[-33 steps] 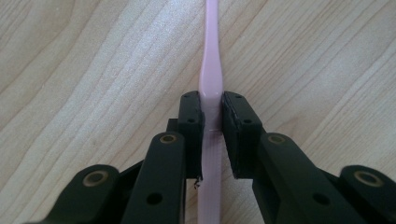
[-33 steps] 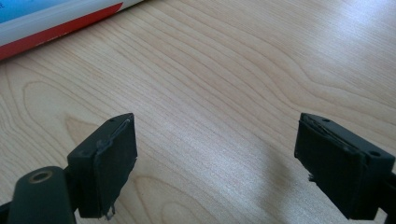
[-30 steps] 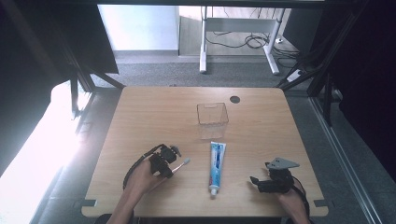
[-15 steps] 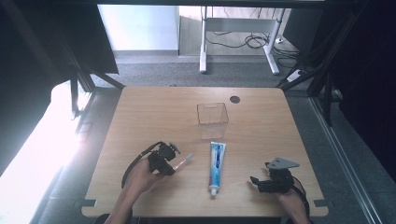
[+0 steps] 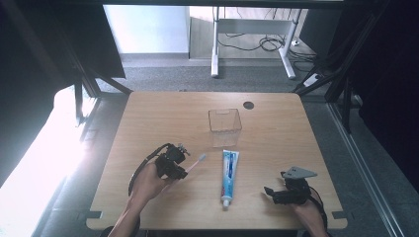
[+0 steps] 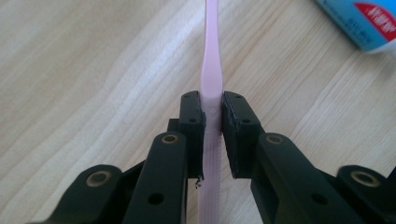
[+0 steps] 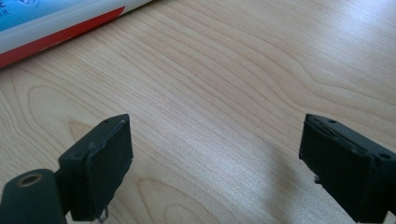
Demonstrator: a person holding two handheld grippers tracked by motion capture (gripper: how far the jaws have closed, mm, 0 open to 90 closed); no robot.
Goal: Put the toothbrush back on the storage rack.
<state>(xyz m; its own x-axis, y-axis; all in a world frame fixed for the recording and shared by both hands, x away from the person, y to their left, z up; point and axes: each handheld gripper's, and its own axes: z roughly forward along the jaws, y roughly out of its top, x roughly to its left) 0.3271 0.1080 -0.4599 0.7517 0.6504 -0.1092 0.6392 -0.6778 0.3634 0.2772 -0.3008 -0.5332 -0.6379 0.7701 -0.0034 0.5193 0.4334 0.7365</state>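
We see the left hand-held gripper [image 6: 212, 126] pinching a pink toothbrush [image 6: 210, 70] by its handle, the pads pressed against both sides; the brush points toward the far right, just above the counter [image 5: 148, 123] at its near left. The right hand-held gripper [image 7: 215, 172] stands spread wide over bare wood, holding nothing. Between them lies a blue and white toothpaste tube [image 5: 229, 175] with a red patch; its lettering is too blurred to read.
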